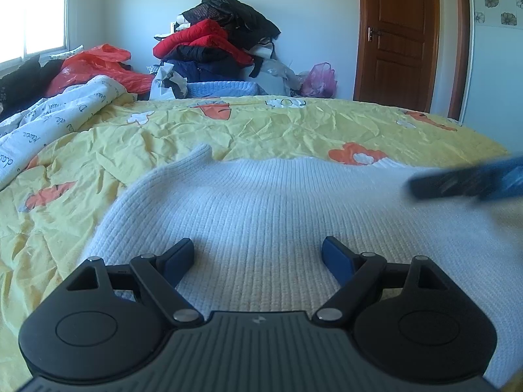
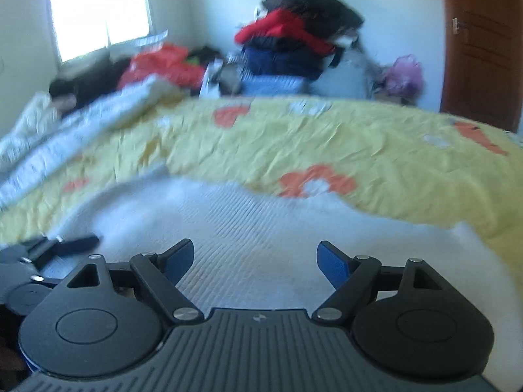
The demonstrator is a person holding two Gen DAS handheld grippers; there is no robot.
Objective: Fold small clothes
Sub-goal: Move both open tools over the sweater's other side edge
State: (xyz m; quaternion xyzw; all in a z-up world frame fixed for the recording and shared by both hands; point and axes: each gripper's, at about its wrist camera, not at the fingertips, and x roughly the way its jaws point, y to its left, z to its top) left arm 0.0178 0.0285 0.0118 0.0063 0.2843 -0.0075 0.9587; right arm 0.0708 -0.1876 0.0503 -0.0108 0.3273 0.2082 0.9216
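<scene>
Right now both tools are spread wide with nothing between the blue pads. Your left tool (image 1: pixel 258 254) hangs low over the white knit sweater (image 1: pixel 261 212), and your right tool (image 2: pixel 255 258) sits over the same garment further to the right, its view smeared by blur.

The sweater lies flat on the yellow bed sheet (image 1: pixel 261 127), directly ahead of and under both tools. Its long axis runs left-right across your view, so each tool covers one half. The far edge runs across just ahead of you. At the far left a narrow flap of it sticks out onto the sheet, nearer your left tool. The right end of that edge is nearer your right tool.

In the left view your right tool shows as a dark blurred bar at the right margin, well clear of the left pads. I can't tell whether either tool touches the knit.

Room: open sheet beyond the far edge and to the right. The white printed duvet (image 1: pixel 49 121) crowds the left side, so I'd fold toward you or toward centre, not leftward. The clothes pile (image 1: pixel 222 39) at the far wall is well apart and no issue.
</scene>
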